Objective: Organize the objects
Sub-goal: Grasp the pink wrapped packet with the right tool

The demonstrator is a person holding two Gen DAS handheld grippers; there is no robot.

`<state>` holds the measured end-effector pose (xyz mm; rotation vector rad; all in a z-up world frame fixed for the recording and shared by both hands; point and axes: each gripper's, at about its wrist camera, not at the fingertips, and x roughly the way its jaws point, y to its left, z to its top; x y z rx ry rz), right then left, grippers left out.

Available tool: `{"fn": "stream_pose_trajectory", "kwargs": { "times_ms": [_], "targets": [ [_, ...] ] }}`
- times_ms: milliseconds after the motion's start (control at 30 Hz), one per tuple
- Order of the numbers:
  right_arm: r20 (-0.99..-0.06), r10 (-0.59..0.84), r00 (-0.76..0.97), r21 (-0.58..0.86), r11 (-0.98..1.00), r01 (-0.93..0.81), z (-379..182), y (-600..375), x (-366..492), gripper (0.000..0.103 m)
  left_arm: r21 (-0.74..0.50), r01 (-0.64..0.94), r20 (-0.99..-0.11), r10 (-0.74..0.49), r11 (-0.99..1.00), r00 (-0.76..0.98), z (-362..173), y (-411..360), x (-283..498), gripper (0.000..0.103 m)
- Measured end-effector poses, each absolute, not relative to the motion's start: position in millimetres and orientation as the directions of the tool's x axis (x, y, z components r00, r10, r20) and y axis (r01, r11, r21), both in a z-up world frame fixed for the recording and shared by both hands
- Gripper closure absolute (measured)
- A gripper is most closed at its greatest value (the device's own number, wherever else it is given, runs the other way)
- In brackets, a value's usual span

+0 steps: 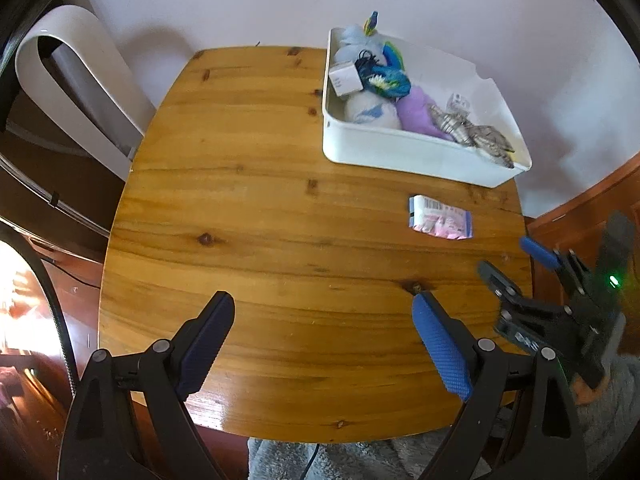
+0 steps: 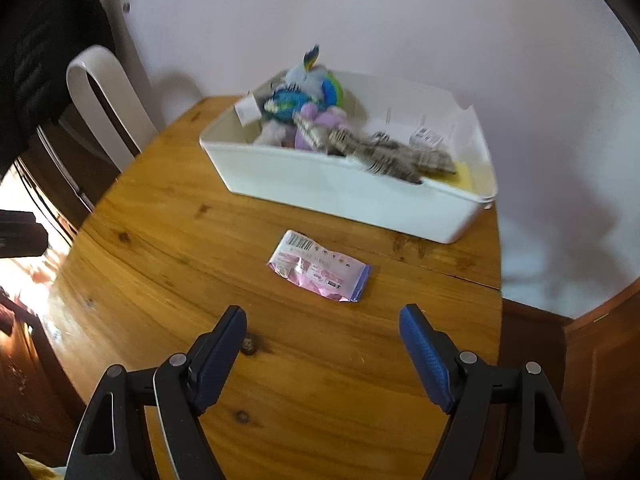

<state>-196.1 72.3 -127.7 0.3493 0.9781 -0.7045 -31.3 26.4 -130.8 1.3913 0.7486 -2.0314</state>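
Note:
A pink and white packet (image 2: 319, 266) lies flat on the wooden table (image 2: 168, 240), in front of a white bin (image 2: 340, 188) that holds soft toys, a small box and striped cloth. The packet (image 1: 440, 217) and the bin (image 1: 404, 151) also show in the left wrist view. My right gripper (image 2: 323, 316) is open and empty, above the table just short of the packet. My left gripper (image 1: 324, 304) is open and empty over the table's near middle. The right gripper (image 1: 508, 258) shows at the right edge of the left wrist view.
A white curved chair back (image 1: 76, 76) stands at the table's far left. A pale wall runs behind the bin. Dark wooden furniture (image 2: 600, 360) stands to the right of the table. A grey cloth (image 1: 320, 460) lies below the near edge.

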Motion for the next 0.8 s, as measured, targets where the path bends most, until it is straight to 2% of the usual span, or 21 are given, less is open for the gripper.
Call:
{"fn": "stream_pose_trajectory", "kwargs": {
  "times_ms": [333,667,733,800],
  "targets": [
    [-0.878,-0.388,0.279,-0.159,0.788,0.595,-174.3,47.8,-144.4,0.023,-0.113,0.721,-0.957,-0.119,-0.683,-0.263,-148.6,18.3,-23.9,0.011],
    [-0.894,-0.369,0.255,-0.179,0.815,0.552,-198.5,30.8,-117.6,0.024,-0.100,0.731,-0.957,-0.136,-0.675,-0.257,-146.5,8.3,-18.9,0.011],
    [-0.902,-0.349,0.255,-0.161,0.819,0.551,-203.1,28.2,-116.4,0.030,-0.097,0.730,-0.956,-0.140,-0.676,-0.256,-146.3,7.4,-19.1,0.011],
    [-0.911,-0.329,0.249,-0.145,0.821,0.553,-208.1,25.7,-115.5,0.042,-0.095,0.731,-0.957,-0.140,-0.676,-0.255,-146.6,5.8,-19.1,0.011]
  ]
}}
